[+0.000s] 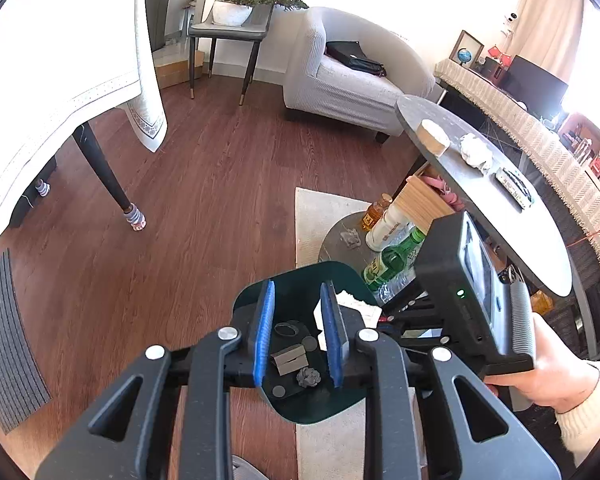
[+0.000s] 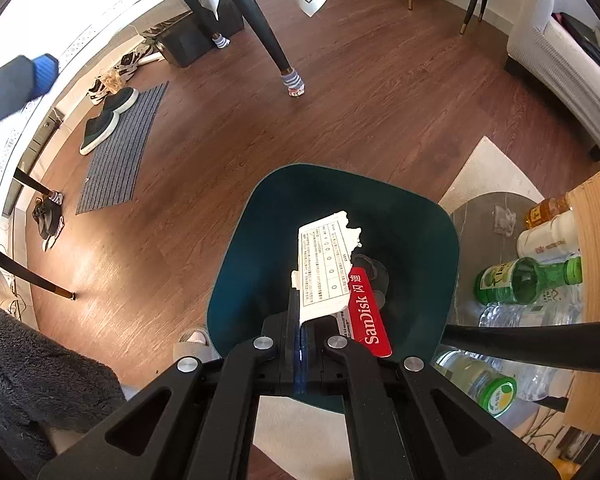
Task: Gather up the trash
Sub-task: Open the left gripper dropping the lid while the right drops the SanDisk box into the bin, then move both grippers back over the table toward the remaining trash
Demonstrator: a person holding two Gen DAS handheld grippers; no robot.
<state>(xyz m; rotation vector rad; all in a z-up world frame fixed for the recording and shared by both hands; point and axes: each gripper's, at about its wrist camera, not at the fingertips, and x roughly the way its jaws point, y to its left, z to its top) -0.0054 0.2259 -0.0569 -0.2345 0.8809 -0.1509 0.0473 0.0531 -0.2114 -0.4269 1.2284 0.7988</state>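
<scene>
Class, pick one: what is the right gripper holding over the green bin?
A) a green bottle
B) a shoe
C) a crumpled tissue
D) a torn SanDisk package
D: the right gripper is shut on the SanDisk package, its red strip and torn white card hanging over the bin.

Black left tongs (image 1: 298,332) with blue pads, silver screws; cream sleeve (image 1: 584,420)

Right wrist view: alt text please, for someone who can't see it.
The right gripper is shut on a torn SanDisk package, held over a dark green bin on a wood floor. Bottles lie on a low round table to the right.
</scene>
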